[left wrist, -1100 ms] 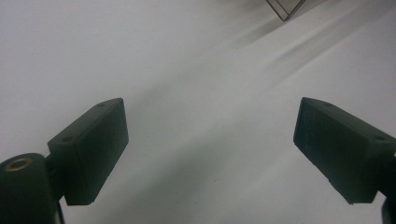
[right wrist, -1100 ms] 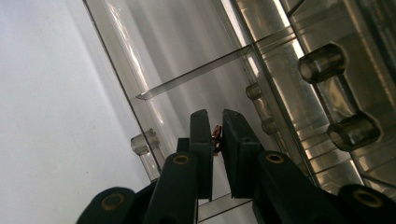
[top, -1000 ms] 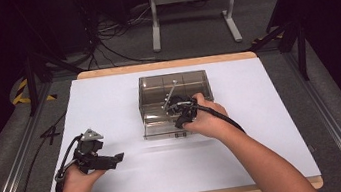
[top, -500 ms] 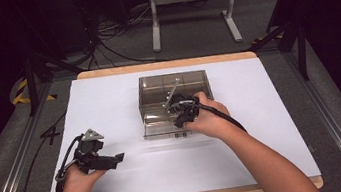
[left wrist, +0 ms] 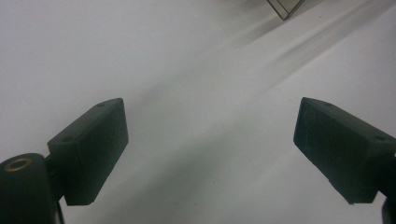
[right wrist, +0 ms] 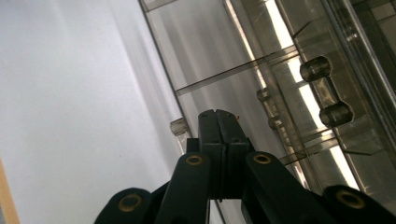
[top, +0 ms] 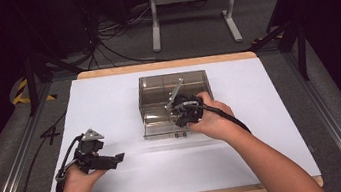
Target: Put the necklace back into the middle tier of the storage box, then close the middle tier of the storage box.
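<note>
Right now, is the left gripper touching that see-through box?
Apart. In the high view the left gripper sits near the table's front left, with bare white tabletop between it and the clear box.

A clear smoky plastic box with inner dividers sits upright mid-table, its lid tilted up, knob handle showing

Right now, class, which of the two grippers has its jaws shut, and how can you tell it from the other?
The right gripper, held over the clear plastic box: its black jaws meet flat together. The left gripper rests over the white table with jaws wide apart.
</note>
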A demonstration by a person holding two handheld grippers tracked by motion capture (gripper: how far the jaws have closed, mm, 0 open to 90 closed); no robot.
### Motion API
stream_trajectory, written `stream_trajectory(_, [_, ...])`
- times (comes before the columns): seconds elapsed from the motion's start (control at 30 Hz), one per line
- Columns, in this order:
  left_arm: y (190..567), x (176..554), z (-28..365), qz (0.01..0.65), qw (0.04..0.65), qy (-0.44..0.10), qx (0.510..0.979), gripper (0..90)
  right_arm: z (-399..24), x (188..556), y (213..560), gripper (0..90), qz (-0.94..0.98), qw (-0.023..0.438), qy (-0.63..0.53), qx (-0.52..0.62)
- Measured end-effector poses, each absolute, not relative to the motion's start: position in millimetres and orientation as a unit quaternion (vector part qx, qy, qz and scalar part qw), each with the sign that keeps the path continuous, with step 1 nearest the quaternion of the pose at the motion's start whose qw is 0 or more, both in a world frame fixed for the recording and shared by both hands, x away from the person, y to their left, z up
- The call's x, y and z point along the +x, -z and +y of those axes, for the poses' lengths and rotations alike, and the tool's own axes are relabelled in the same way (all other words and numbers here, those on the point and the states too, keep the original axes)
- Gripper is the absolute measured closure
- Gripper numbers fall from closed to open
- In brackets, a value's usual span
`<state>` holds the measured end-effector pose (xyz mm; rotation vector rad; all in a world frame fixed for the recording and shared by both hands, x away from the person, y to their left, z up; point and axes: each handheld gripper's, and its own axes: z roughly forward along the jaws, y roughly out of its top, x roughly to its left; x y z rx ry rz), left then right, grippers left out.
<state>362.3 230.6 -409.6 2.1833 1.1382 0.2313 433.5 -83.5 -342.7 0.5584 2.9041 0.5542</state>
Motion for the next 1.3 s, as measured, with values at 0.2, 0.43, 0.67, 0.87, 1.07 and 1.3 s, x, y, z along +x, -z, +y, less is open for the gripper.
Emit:
stream_trajectory(0.2, [409, 363, 230, 0.434, 0.327, -0.091, 0.834, 10.5, -85, 426, 339, 90.0, 0.965, 0.061, -0.189, 0.173])
stream_trajectory(0.43, [409, 362, 229, 0.433, 0.328, -0.090, 0.834, 10.5, -88, 418, 337, 90.0, 0.967, 0.051, -0.191, 0.157])
stream_trajectory(0.67, [409, 364, 228, 0.430, 0.328, -0.089, 0.836, 10.5, -89, 410, 338, 90.0, 0.970, 0.043, -0.198, 0.132])
stream_trajectory(0.87, [409, 365, 227, 0.429, 0.327, -0.090, 0.837, 10.4, -90, 404, 339, 90.0, 0.973, 0.034, -0.200, 0.112])
stream_trajectory(1.07, [409, 364, 227, 0.431, 0.328, -0.089, 0.836, 10.4, -90, 403, 340, 90.0, 0.973, 0.031, -0.207, 0.093])
stream_trajectory(1.3, [409, 365, 227, 0.430, 0.327, -0.089, 0.837, 10.4, -91, 399, 345, 90.0, 0.975, 0.022, -0.201, 0.090])
